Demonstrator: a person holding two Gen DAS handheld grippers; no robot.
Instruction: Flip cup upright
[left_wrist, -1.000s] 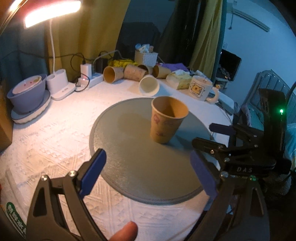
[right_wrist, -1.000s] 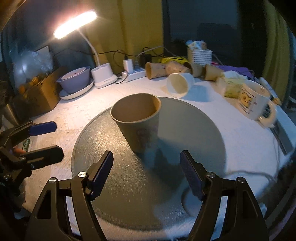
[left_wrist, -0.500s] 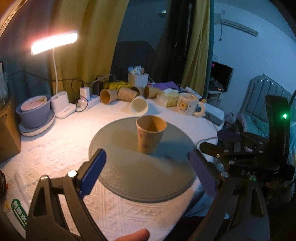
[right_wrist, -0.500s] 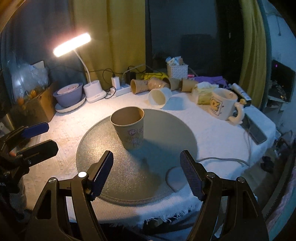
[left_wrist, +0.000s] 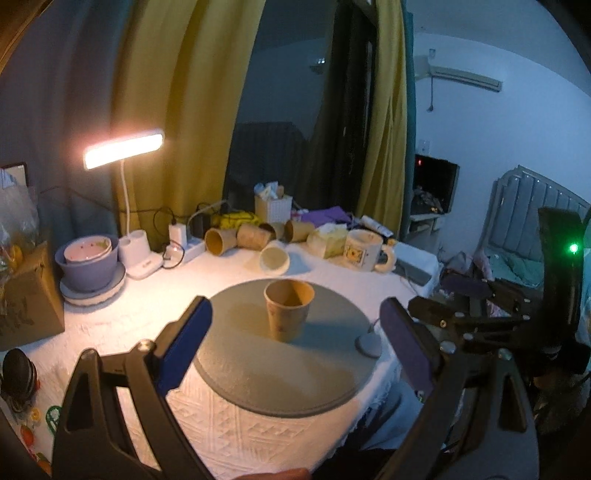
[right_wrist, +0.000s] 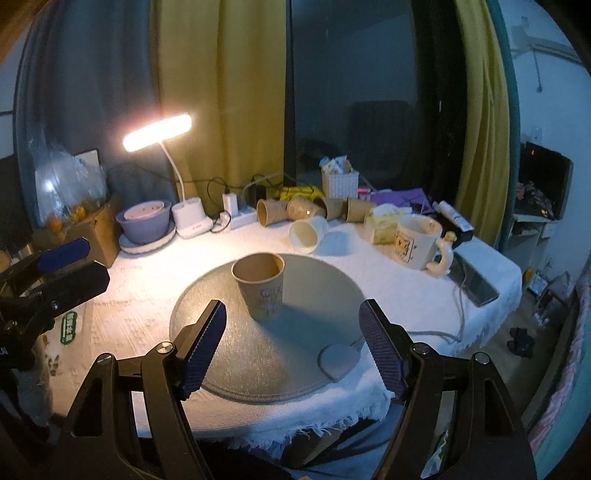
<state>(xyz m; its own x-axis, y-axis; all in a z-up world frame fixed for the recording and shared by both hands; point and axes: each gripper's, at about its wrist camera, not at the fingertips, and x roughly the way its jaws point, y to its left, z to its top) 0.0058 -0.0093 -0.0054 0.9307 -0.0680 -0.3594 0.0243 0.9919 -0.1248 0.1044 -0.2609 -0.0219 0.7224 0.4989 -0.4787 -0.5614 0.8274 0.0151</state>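
Observation:
A tan paper cup (left_wrist: 288, 309) stands upright, mouth up, on a round grey mat (left_wrist: 255, 362); it also shows in the right wrist view (right_wrist: 260, 290) on the mat (right_wrist: 295, 354). My left gripper (left_wrist: 295, 347) is open and empty, held back from the table's near edge, well short of the cup. My right gripper (right_wrist: 293, 347) is open and empty, also back from the cup. Each gripper shows in the other's view: the right one (left_wrist: 480, 306) at the right, the left one (right_wrist: 55, 269) at the left.
Several paper cups (right_wrist: 291, 210) lie on their sides at the back, with a white cup (right_wrist: 306, 234), a mug (right_wrist: 419, 242), a tissue pack (right_wrist: 384, 225), a lit desk lamp (right_wrist: 159, 131), a purple bowl (right_wrist: 146, 219), a power strip (right_wrist: 238, 219) and a small grey disc (right_wrist: 338, 360).
Both grippers have pulled back and up from the cup, which now looks smaller and farther. The cup has stayed upright on the mat.

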